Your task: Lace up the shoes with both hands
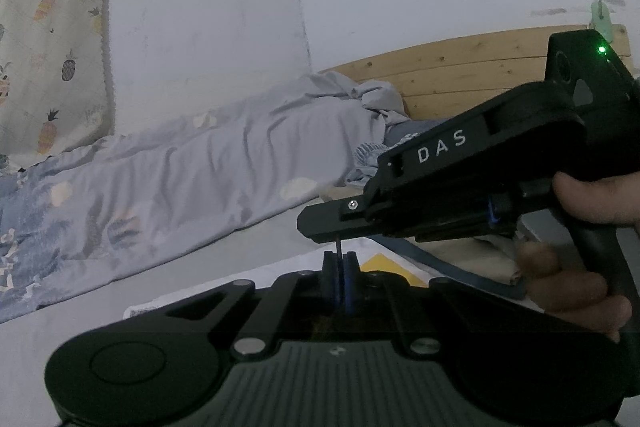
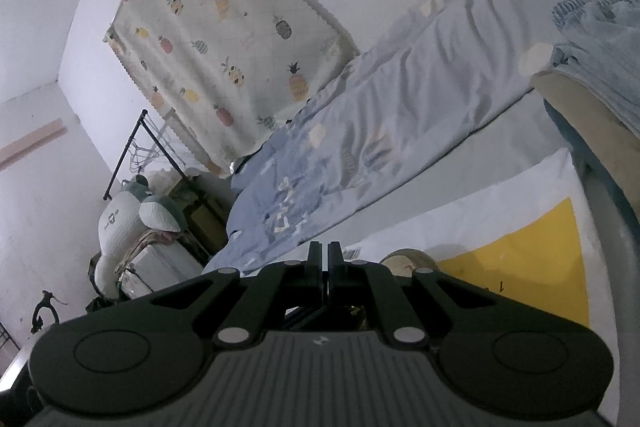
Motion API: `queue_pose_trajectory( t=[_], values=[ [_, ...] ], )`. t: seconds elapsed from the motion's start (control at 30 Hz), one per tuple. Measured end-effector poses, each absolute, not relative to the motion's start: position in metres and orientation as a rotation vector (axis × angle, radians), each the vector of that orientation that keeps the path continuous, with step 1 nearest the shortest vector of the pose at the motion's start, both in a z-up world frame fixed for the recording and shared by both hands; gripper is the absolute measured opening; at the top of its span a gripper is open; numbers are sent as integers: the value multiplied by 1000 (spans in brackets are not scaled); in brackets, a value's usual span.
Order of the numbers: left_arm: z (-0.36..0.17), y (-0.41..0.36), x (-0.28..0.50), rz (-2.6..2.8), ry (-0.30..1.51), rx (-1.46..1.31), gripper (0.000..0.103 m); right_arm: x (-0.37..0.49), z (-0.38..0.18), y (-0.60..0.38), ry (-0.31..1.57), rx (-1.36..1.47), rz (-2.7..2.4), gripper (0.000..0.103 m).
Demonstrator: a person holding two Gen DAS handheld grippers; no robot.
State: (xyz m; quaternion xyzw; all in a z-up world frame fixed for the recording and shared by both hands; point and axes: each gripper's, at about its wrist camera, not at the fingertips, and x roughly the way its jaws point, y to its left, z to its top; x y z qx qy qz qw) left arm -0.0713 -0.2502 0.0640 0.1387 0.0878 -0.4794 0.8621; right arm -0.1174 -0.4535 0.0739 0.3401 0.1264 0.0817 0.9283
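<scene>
Lace (image 1: 338,247): thin dark strand, long axis upright, lower end pinched between the closed blue pads (image 1: 351,279) of the left gripper (image 1: 340,263), upper end pointing straight up to the underside of the right gripper (image 1: 310,223) just above. Right gripper lying across above the left gripper, held by the right hand (image 1: 580,267), jaws closed to a narrow slit; unclear whether gripping the lace. Beyond the left gripper, a yellow-and-white mat (image 1: 384,263), then rumpled blue bedding (image 1: 200,167). Shoe itself not made out.
</scene>
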Motion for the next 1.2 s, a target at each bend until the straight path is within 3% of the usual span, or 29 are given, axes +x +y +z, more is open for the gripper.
queue_pose_trajectory(
  t=[0.1,0.17,0.23,0.47,0.63,0.83,1.07,1.2],
  values=[
    [64,-247,-68,-999,186,281,2,-118,74,-454,257,701,149,9],
    [66,-243,-61,-974,189,267,2,-121,75,-456,238,699,109,36],
    [69,-237,-52,-926,184,257,2,-124,76,-459,211,690,68,43],
    [119,-164,11,-533,94,59,2,-127,74,-477,195,707,-92,43],
    [171,-142,24,-494,-22,209,2,-135,81,-495,157,733,-122,43],
    [218,-171,13,-628,-122,452,2,-148,80,-523,132,786,-208,43],
    [146,-247,-34,-939,30,931,3,-156,86,-536,115,796,-243,44],
    [111,-269,-37,-994,160,983,3,-152,87,-535,117,785,-237,44]
  ],
)
